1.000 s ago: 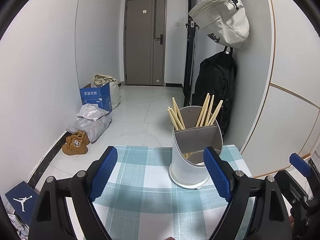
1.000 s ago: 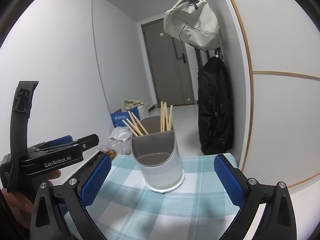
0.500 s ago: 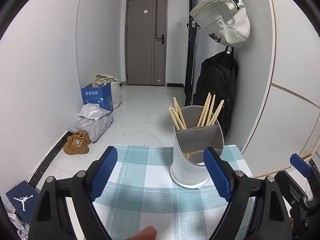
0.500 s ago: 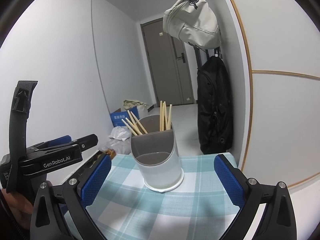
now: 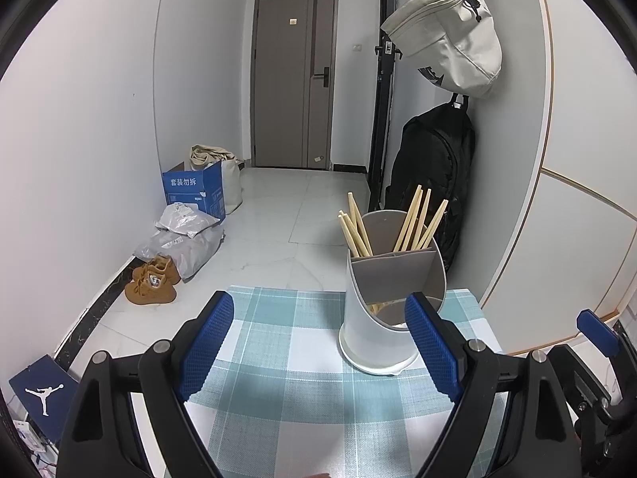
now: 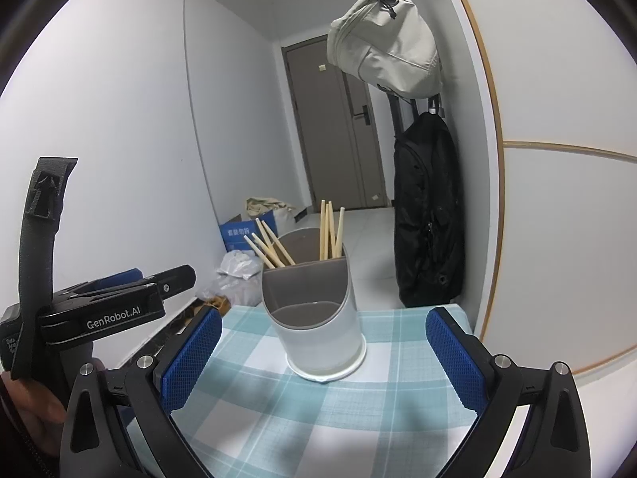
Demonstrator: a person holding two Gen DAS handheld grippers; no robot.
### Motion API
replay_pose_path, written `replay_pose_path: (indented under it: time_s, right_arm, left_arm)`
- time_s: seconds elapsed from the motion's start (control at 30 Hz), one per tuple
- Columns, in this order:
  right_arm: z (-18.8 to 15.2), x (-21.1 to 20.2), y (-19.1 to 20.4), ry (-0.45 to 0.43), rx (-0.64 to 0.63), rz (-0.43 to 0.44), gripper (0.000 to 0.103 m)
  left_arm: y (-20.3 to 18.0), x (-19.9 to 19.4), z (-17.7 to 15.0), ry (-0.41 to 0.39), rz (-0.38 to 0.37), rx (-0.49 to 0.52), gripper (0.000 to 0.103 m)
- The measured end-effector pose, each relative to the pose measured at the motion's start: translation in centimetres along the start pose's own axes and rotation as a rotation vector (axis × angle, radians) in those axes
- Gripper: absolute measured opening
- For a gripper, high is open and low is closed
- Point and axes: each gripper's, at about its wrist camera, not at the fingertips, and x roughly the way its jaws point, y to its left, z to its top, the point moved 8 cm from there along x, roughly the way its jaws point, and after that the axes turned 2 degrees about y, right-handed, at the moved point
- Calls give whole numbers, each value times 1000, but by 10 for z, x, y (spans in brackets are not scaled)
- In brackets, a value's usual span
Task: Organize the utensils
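A white and grey utensil holder [image 5: 382, 318] stands on the checked tablecloth [image 5: 278, 342]; it also shows in the right wrist view [image 6: 318, 326]. Several wooden chopsticks [image 5: 418, 223] stand in its two rear compartments, split left and right [image 6: 270, 247]. The front compartment looks empty. My left gripper [image 5: 318, 350] is open and empty, just short of the holder, whose right side is behind my right finger. My right gripper [image 6: 322, 354] is open and empty, with the holder between and beyond its fingers. The left gripper's body [image 6: 103, 310] shows at the left of the right wrist view.
The small table ends just beyond the holder, with tiled floor [image 5: 286, 231] beyond. A black backpack [image 5: 434, 175] and a beige bag [image 5: 450, 36] hang on the right wall. Brown shoes [image 5: 153, 285], plastic bags and a blue box [image 5: 195, 191] lie along the left wall.
Both grippers have stayed almost still and open. A fingertip that showed at the bottom edge of the left wrist view half a second ago has nearly withdrawn.
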Motion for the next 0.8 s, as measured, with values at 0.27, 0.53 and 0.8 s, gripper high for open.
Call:
replay_pose_path:
  time_s: [0.27, 0.53, 0.8]
  right_arm:
    - [-1, 1, 1, 3, -5, 2, 103]
    - [-2, 2, 2, 5, -13, 3, 103]
    - [-2, 2, 2, 5, -16, 2, 103]
  left_arm:
    - [-1, 0, 0, -3, -2, 6, 85]
    - [-2, 0, 0, -1, 4, 8, 85]
    - [0, -2, 0, -4, 4, 6, 85]
